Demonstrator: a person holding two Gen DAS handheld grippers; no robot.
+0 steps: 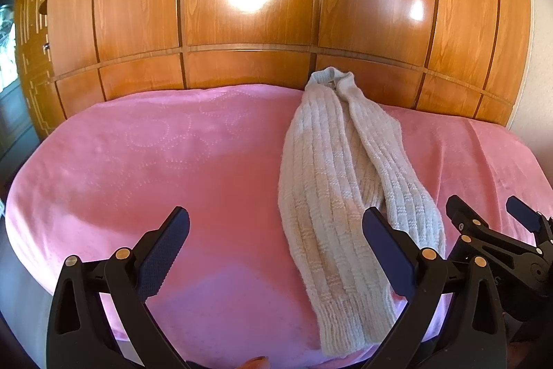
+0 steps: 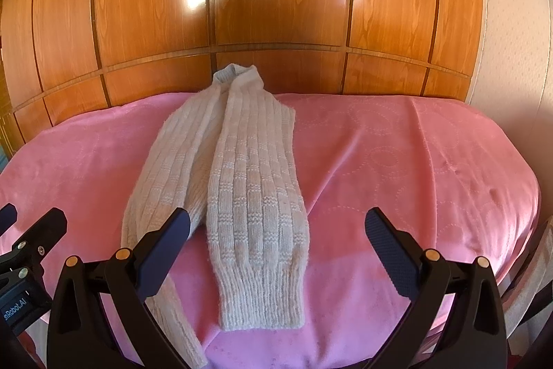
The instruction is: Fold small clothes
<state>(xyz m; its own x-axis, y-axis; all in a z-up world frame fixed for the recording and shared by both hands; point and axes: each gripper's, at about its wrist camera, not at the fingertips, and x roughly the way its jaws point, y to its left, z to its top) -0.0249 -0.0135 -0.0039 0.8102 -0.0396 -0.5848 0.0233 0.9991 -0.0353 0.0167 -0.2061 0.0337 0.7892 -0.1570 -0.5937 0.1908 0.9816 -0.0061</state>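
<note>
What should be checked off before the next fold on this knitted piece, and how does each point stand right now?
1. Left claw open and empty: ok.
2. Right claw open and empty: ok.
3. Knitted garment lying on the pink blanket, not hanging off the near edge: ok.
4. Garment already folded lengthwise into a narrow strip, two halves side by side: ok.
5. Halves evenly aligned at the near hem: not ok, the left half reaches nearer than the right.
6. Far end at the collar flat on the bed: cannot tell, it seems to rise against the wooden panelling.
</note>
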